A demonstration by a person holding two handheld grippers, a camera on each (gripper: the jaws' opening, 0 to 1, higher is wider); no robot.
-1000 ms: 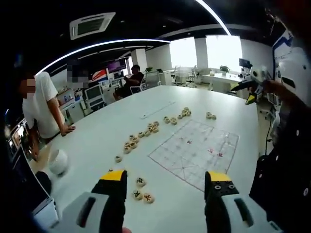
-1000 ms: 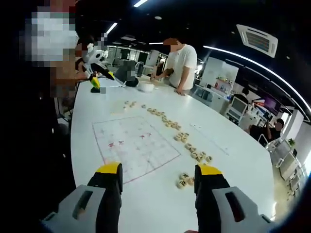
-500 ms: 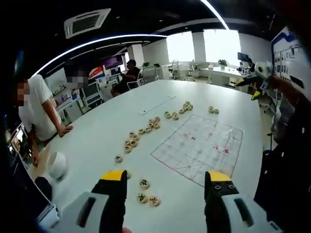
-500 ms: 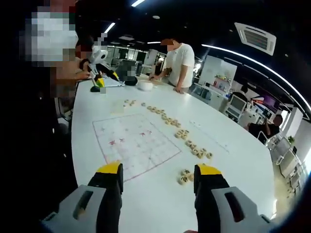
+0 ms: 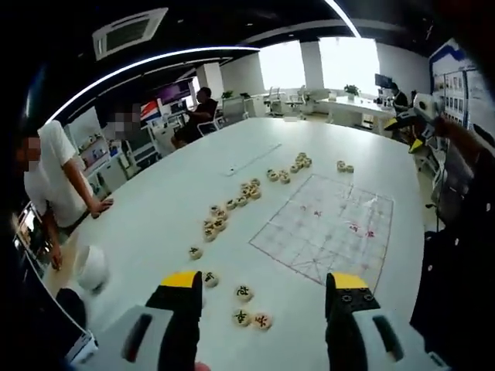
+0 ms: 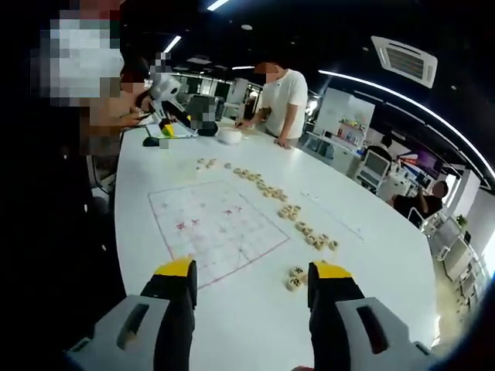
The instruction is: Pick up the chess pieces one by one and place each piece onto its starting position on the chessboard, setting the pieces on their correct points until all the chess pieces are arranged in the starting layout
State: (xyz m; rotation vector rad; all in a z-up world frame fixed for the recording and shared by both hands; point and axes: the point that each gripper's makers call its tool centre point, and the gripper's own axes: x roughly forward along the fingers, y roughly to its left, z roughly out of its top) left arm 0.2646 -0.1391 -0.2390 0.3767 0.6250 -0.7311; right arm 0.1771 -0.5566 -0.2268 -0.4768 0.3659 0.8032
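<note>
A thin paper chessboard (image 5: 329, 228) with red marks lies flat on the white table (image 5: 170, 201). Round wooden chess pieces (image 5: 232, 205) trail in a loose row along its left side, and several more (image 5: 244, 305) lie close in front of my left gripper (image 5: 264, 280), which hangs open above the table holding nothing. Two pieces (image 5: 343, 166) sit past the board's far corner. In the right gripper view the board (image 6: 216, 224) lies ahead, the row of pieces (image 6: 282, 209) runs along its right, and two pieces (image 6: 295, 278) lie just beyond my open, unloaded right gripper (image 6: 252, 270).
A white bowl (image 5: 91, 267) stands near the table edge, where a person in a white shirt (image 5: 58, 178) leans on it. A long pale strip (image 5: 253, 158) lies beyond the pieces. Another person sits at the far end (image 5: 203, 112). Desks and monitors surround the table.
Both views have shifted a little with the hands; in the left gripper view the near pieces sit lower and closer. No piece has moved, and both grippers stay open.
</note>
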